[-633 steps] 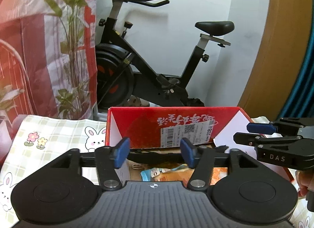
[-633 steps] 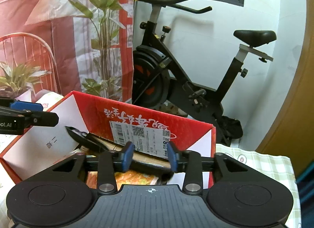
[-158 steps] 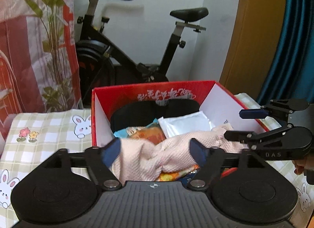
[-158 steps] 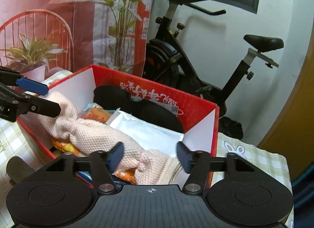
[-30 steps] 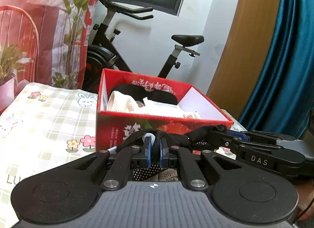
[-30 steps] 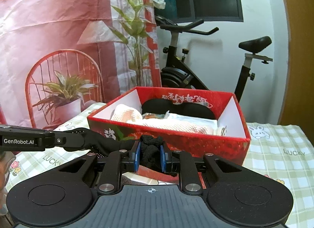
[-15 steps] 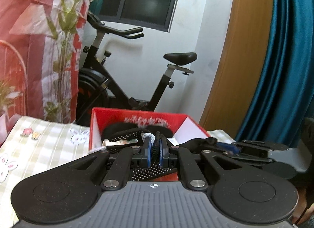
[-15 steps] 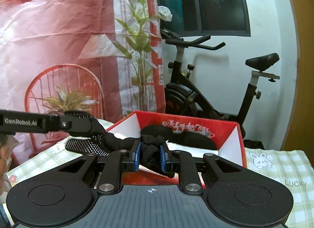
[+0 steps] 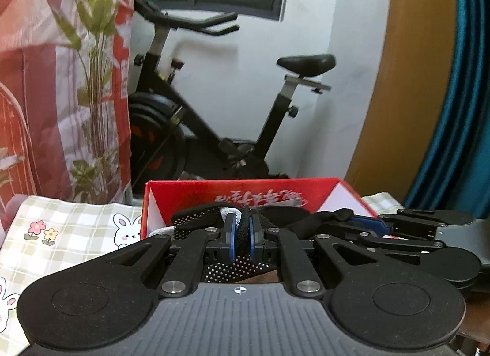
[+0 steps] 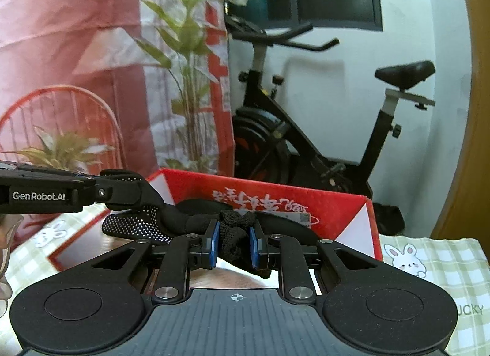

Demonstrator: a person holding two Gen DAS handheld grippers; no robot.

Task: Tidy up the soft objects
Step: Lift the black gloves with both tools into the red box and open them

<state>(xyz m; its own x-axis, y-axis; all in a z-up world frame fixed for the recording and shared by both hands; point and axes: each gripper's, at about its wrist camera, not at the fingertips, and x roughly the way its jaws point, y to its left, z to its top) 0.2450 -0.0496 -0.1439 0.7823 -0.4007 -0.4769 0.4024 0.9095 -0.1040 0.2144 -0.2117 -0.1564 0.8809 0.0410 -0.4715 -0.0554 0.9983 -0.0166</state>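
Left wrist view: left gripper (image 9: pixel 242 235) has its blue pads clamped tight on one end of a black knit glove with white grip dots (image 9: pixel 235 267), held up in front of the red cardboard box w/ white inner walls (image 9: pixel 159 199). Glove stretches rightward to the right gripper (image 9: pixel 364 222), which looks to pinch the other end.

Right wrist view: left gripper (image 10: pixel 92 186) comes in from the left edge, glove's dotted part (image 10: pixel 134 224) hanging under it; right gripper (image 10: pixel 234 239) is squeezed on the bunched black cuff end, pads a bit apart w/ fabric filling the gap.

Progress, my read: glove is carried between both tools, above or just short of the box's near edge, not yet inside. Left to do: lower it in, release both ends.

Box contents: a dark rounded item (image 10: pixel 288 230) against the back wall; something pale shows below the right tool, can't tell what. Rest is hidden behind glove & grippers. Box sits on a green-check tablecloth with bunny prints (image 10: pixel 428 261).
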